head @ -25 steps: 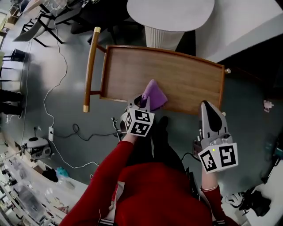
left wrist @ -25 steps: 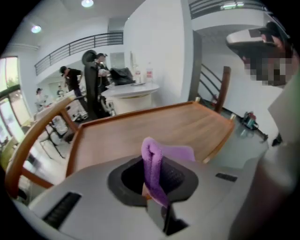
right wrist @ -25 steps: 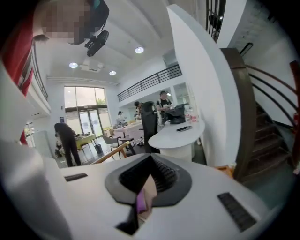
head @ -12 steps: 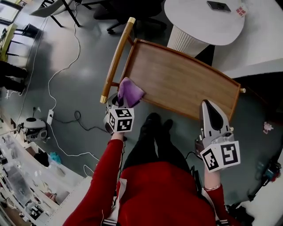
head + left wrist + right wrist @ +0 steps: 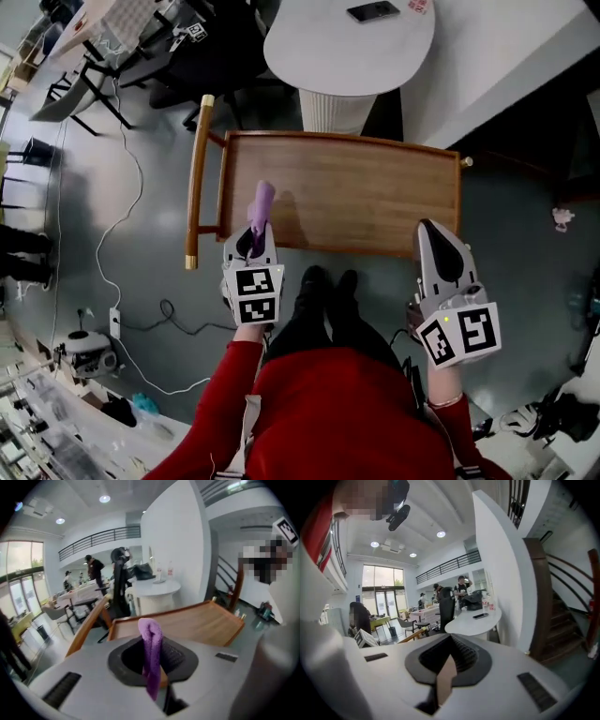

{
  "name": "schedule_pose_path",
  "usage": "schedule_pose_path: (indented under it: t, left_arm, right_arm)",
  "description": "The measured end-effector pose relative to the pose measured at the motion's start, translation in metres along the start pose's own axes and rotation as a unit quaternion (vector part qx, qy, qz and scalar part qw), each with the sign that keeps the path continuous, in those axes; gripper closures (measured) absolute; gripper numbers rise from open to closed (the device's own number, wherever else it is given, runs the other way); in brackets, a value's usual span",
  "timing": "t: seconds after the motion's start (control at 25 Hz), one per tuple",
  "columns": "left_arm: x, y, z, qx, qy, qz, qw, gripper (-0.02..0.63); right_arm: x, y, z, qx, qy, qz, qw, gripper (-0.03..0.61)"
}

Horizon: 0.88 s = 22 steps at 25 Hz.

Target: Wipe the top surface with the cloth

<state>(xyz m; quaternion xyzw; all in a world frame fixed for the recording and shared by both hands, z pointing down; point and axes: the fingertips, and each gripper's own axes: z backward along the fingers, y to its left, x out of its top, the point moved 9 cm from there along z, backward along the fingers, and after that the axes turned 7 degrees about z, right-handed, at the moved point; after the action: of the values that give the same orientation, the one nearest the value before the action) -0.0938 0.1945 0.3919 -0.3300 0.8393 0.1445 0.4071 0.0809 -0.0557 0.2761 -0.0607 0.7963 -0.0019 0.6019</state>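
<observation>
Left gripper clamps the narrow purple cloth left of frame centre, over the brown rimmed wooden top's near-left edge; right gripper closed, empty, lower right

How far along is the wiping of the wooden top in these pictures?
Done: the cloth is clamped in the left gripper. In hand: it sits over the wooden top, near its left end. Left: the surface shows no wiped trace. The right gripper is shut, idle.

A grey floor carries a white cable and black chairs. A round white table stands by a white wall; ceiling lights glow above tall windows.
</observation>
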Motion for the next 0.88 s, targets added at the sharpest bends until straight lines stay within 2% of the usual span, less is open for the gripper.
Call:
schedule_pose_path:
  t: [0.08, 0.12, 0.2, 0.28, 0.36, 0.44, 0.52, 0.64, 0.76, 0.88]
  left_arm:
    - [0.037, -0.041, -0.019, -0.084, -0.039, -0.029, 0.9953, 0.566]
    - [0.054, -0.069, -0.032, -0.132, -0.054, -0.044, 0.9888, 0.566]
    - [0.080, -0.137, -0.054, -0.228, -0.071, -0.064, 0.9690, 0.566]
    - [0.093, -0.210, -0.063, -0.307, -0.069, -0.069, 0.9467, 0.566]
    - [0.093, -0.274, -0.060, -0.367, -0.054, -0.074, 0.9255, 0.566]
    - [0.083, -0.321, -0.061, -0.400, -0.032, -0.084, 0.9122, 0.566]
    - [0.065, -0.348, -0.075, -0.399, 0.000, -0.101, 0.9112, 0.566]
    - [0.041, -0.353, -0.110, -0.374, 0.048, -0.123, 0.9180, 0.566]
    - [0.039, -0.318, -0.144, -0.335, 0.072, -0.140, 0.9289, 0.566]
    - [0.039, -0.259, -0.157, -0.267, 0.093, -0.149, 0.9475, 0.566]
  right_arm:
    - [-0.005, -0.008, 0.024, -0.052, -0.008, -0.010, 0.999, 0.574]
    - [-0.009, -0.012, 0.038, -0.082, -0.012, -0.017, 0.996, 0.574]
    - [-0.020, -0.024, 0.069, -0.140, -0.019, -0.031, 0.989, 0.574]
    - [-0.028, -0.036, 0.097, -0.183, -0.019, -0.045, 0.982, 0.574]
    - [-0.030, -0.043, 0.122, -0.216, -0.015, -0.056, 0.975, 0.574]
    - [-0.030, -0.048, 0.138, -0.239, -0.009, -0.064, 0.969, 0.574]
    - [-0.033, -0.053, 0.141, -0.248, 0.003, -0.071, 0.966, 0.574]
    - [-0.034, -0.059, 0.131, -0.240, 0.024, -0.078, 0.967, 0.574]
    - [-0.028, -0.068, 0.105, -0.203, 0.038, -0.080, 0.975, 0.574]
    - [-0.025, -0.072, 0.079, -0.139, 0.046, -0.073, 0.987, 0.574]
